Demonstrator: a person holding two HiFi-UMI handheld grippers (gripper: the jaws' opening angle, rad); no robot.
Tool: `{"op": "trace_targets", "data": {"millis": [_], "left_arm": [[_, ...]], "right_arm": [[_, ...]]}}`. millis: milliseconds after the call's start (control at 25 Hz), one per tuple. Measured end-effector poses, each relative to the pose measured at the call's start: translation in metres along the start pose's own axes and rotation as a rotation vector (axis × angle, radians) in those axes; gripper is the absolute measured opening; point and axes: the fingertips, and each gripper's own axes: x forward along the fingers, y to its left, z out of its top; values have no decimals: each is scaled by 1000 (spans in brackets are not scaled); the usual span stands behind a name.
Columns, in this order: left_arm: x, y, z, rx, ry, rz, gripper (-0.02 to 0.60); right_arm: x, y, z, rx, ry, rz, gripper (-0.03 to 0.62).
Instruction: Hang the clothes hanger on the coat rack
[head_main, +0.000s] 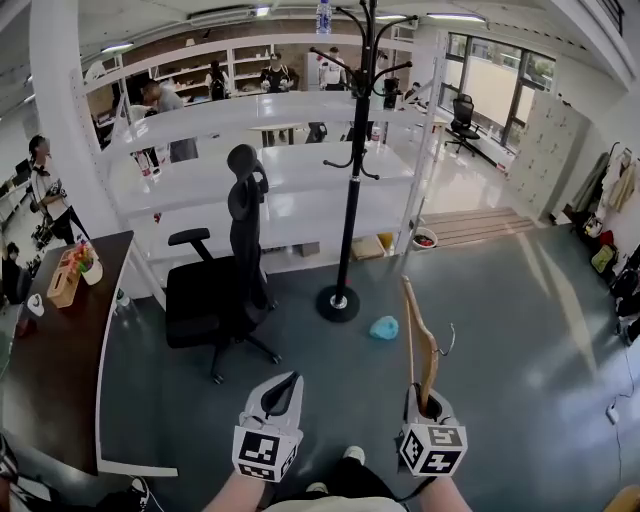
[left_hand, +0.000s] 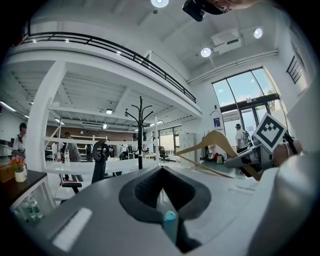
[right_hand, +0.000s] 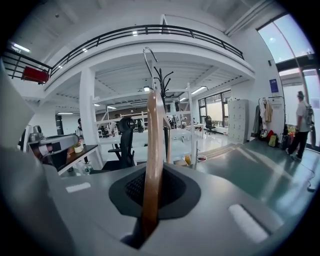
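Carrying step; right gripper (head_main: 428, 402) clamped on wooden hanger (head_main: 420, 335), held upright, hook (right_hand: 149, 72) topmost; left gripper (head_main: 283, 390) closed, nothing between jaws; coat rack (head_main: 352, 180) ahead, well apart; next, likely: walk closer, raise hanger, drop hook over a branch.

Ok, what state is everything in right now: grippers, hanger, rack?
left gripper: shut, nothing between its jaws.
right gripper: shut on the clothes hanger.
clothes hanger: held by one end, not yet hung.
coat rack: standing upright, apart from the hanger.
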Motion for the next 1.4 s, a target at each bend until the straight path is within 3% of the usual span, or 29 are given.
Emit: {"op": "trace_targets", "data": {"millis": [280, 720, 1000, 1400], "left_arm": [[66, 28, -3, 26, 20, 49, 0], [200, 57, 20, 78, -25, 118, 0], [273, 88, 15, 82, -23, 112, 0], [392, 165, 25, 64, -61, 49, 0]], "right_arm": [[75, -31, 24, 4, 6, 27, 27], [199, -101, 94, -20, -29, 83, 26], [271, -129, 125, 18, -34, 94, 26], [386, -144, 177, 31, -38, 40, 26]]}}
